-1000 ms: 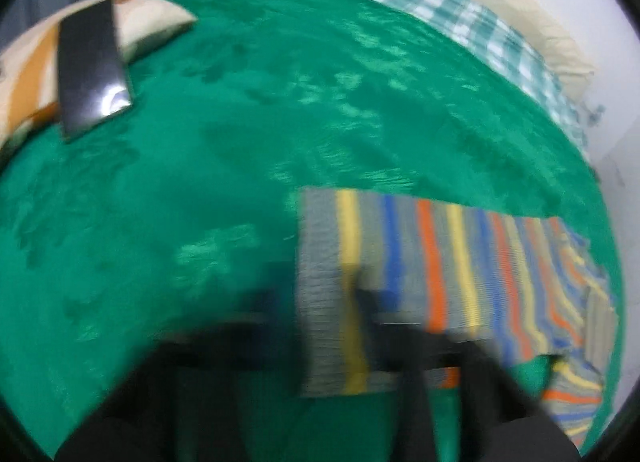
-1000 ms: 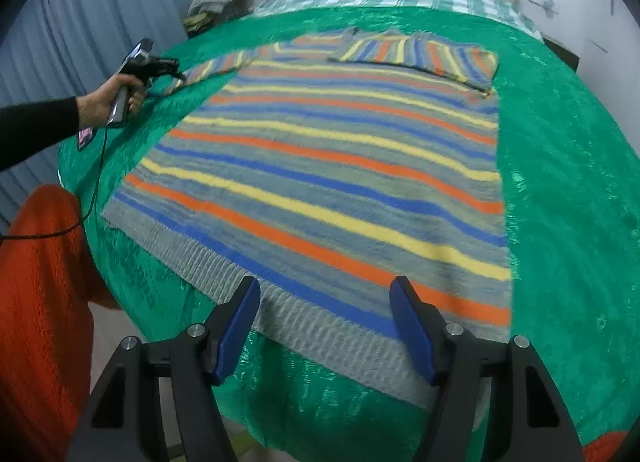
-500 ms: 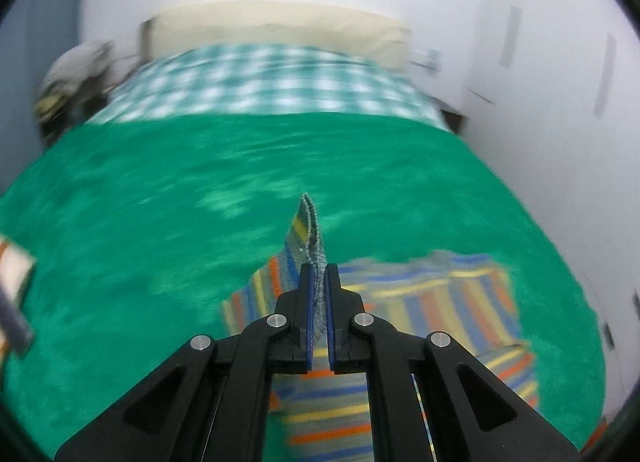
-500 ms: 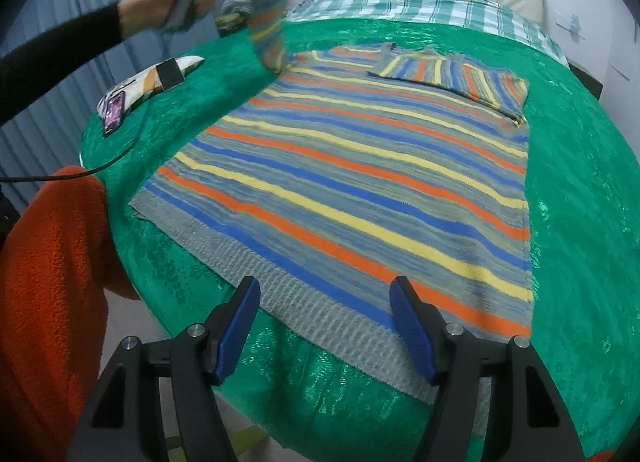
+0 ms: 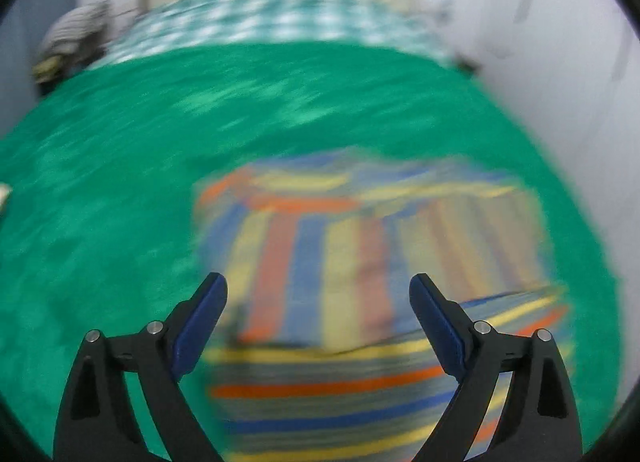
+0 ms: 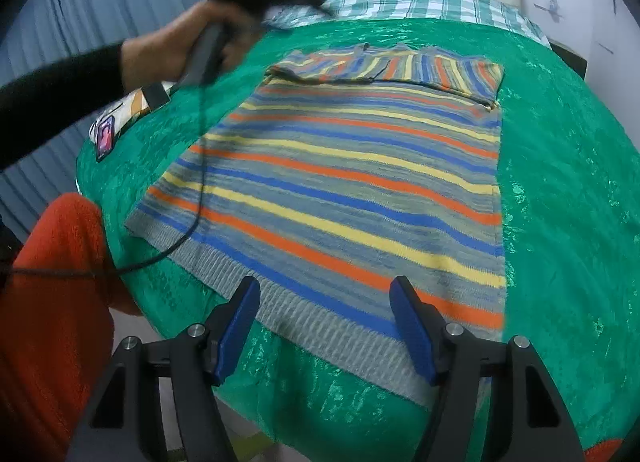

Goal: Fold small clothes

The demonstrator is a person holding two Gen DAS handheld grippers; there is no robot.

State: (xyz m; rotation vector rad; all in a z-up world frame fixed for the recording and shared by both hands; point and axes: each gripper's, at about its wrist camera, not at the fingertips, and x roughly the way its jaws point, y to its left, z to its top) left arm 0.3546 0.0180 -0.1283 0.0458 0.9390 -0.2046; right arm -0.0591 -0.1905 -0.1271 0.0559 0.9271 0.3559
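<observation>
Lying flat on green bedspread [image 6: 560, 182]: striped knit sweater [image 6: 340, 190], sleeve newly folded across; left gripper [image 5: 318, 294] opening, empty; right gripper [image 6: 324, 302] spread.

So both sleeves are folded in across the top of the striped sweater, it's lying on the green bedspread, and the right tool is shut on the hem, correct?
Not quite. The right tool is open; the right wrist view shows its fingers apart above the hem, gripping nothing. The rest holds: the sleeves lie folded across the top of the striped sweater, which rests on the green bedspread.
</observation>
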